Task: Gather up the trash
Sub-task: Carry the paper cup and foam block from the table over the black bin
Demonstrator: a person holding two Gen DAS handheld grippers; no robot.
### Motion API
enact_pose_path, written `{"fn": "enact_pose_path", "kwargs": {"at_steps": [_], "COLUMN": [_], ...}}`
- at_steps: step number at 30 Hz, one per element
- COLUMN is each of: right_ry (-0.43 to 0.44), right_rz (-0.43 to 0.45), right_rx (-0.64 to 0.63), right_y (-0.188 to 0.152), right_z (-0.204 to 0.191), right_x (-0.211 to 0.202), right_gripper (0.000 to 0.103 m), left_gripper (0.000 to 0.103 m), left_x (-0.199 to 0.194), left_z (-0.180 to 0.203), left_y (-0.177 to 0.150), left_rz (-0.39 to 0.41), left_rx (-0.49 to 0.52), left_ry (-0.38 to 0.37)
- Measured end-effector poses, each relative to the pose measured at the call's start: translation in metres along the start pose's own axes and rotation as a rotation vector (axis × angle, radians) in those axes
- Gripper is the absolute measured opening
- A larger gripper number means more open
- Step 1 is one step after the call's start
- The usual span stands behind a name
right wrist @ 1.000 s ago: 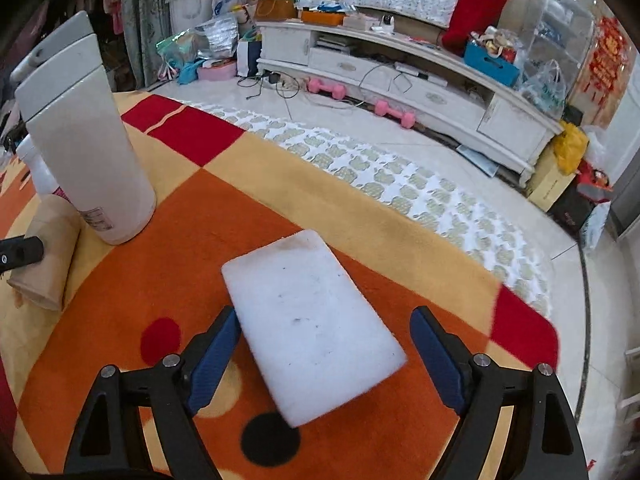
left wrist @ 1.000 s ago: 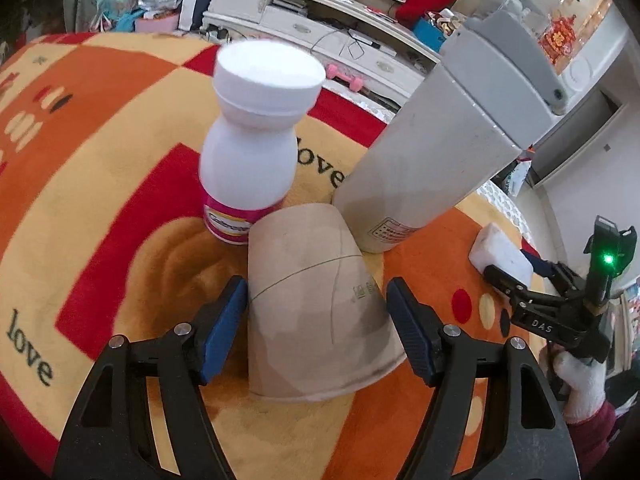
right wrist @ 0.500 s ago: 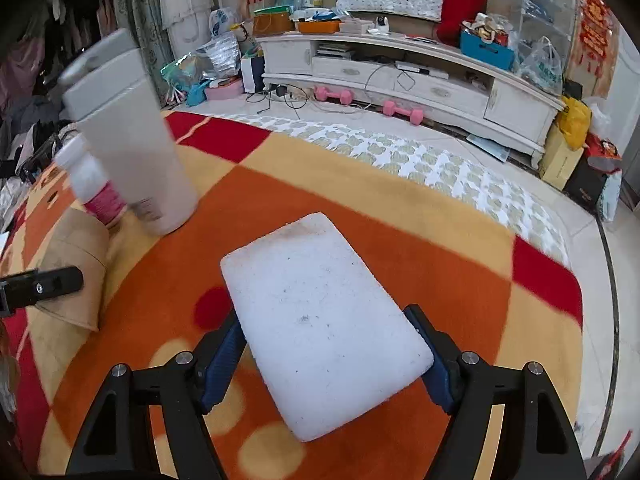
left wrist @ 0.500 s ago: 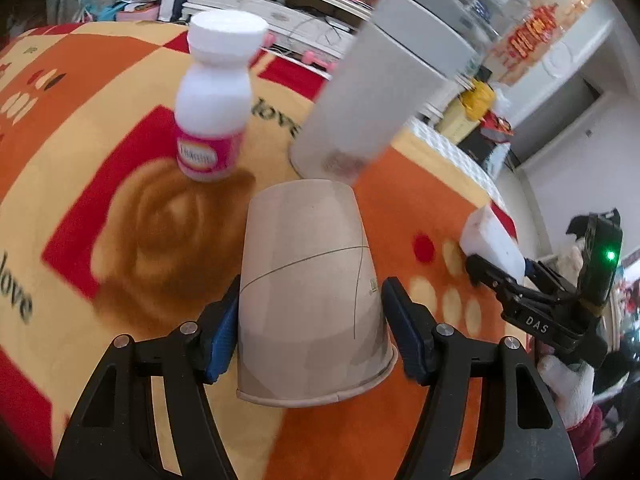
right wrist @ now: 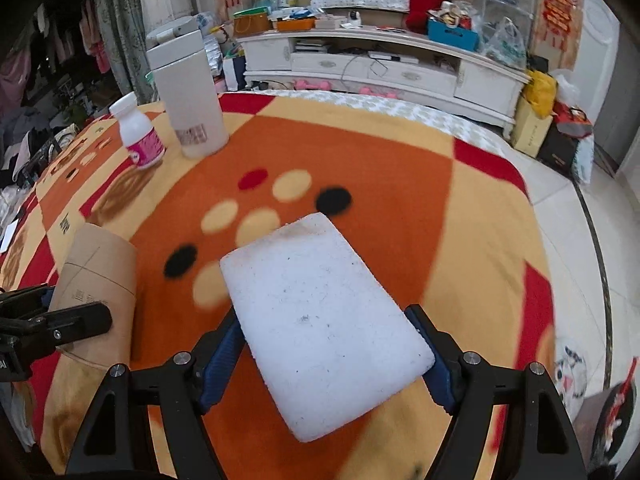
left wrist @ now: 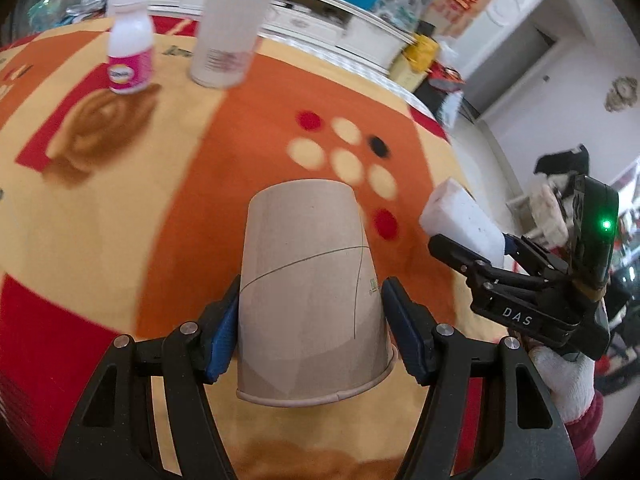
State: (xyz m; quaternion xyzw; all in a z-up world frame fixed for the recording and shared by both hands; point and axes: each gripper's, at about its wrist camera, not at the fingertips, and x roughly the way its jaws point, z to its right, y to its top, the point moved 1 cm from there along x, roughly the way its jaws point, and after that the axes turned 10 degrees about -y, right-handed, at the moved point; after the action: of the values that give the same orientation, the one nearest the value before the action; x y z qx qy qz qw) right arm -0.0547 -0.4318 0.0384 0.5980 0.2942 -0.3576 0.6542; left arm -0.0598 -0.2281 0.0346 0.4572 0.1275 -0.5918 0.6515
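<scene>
My left gripper is clamped on a brown paper cup, rim toward me, above the orange patterned blanket. My right gripper is clamped on a white foam block. A pink-labelled bottle and grey flask stand far behind.

A long white cabinet, cluttered on top, is set against the far wall. Pale floor tiles are seen at the right. Clothes are hung at the left.
</scene>
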Motion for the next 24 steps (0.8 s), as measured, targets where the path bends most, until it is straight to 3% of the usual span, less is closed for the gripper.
{"fn": "enact_pose_path", "kwargs": {"at_steps": [15,24], "right_ry": [-0.144,-0.242], "right_rz": [-0.031,-0.081], "right_rx": [0.103,0.209], "right_y": [-0.092,-0.155], "right_z": [0.084,0.160], "right_x": [-0.068,-0.100], "right_gripper": [0.077,0.077], "left_gripper": [0.066,0.066], "left_x": [0.040,0.081], "left_z": [0.108,0.185], "left_y": [-0.049,-0.069], "left_rz": [-0.113,-0.198], "left_rx": [0.165,0.277], "left_ry": [-0.133,-0.225]}}
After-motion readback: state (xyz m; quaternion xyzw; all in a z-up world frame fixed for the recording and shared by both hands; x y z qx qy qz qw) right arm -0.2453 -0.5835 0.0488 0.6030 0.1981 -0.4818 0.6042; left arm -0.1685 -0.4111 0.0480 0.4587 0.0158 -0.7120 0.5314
